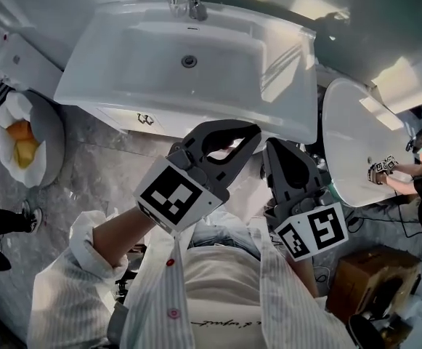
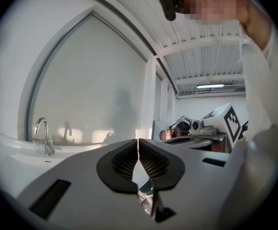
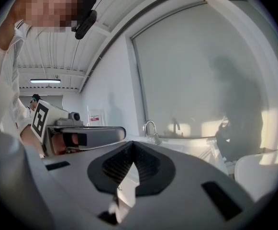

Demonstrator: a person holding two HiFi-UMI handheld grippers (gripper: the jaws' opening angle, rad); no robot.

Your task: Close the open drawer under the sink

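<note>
Holds the left claw point(image 1: 248, 135) and the right claw point(image 1: 277, 148) raised side by side near the chest, just in front of the sink point(image 1: 225, 57). Shows both clenched tip to tip in the gripper views, grasping nothing. Finds the drawer point(image 1: 144, 119) only as a narrow white front with a small dark pull, tucked below the near rim of the basin; cannot tell from above whether open or by how much.

Probably risks skewing the drawer on its runners, and jamming it, by pushing off-centre with one claw. Risks slipping off the smooth front by pressing a clenched tip at an angle, then knocking the rim above. Risks a slam and a bounce back ajar by shoving too hard. Likely loses sight of the front under the overhang of the basin on lowering the claws, so may miss it altogether. Should also keep clear of the bin point(image 1: 51, 144) at the left and the second basin point(image 1: 356, 144) at the right while bending down.
</note>
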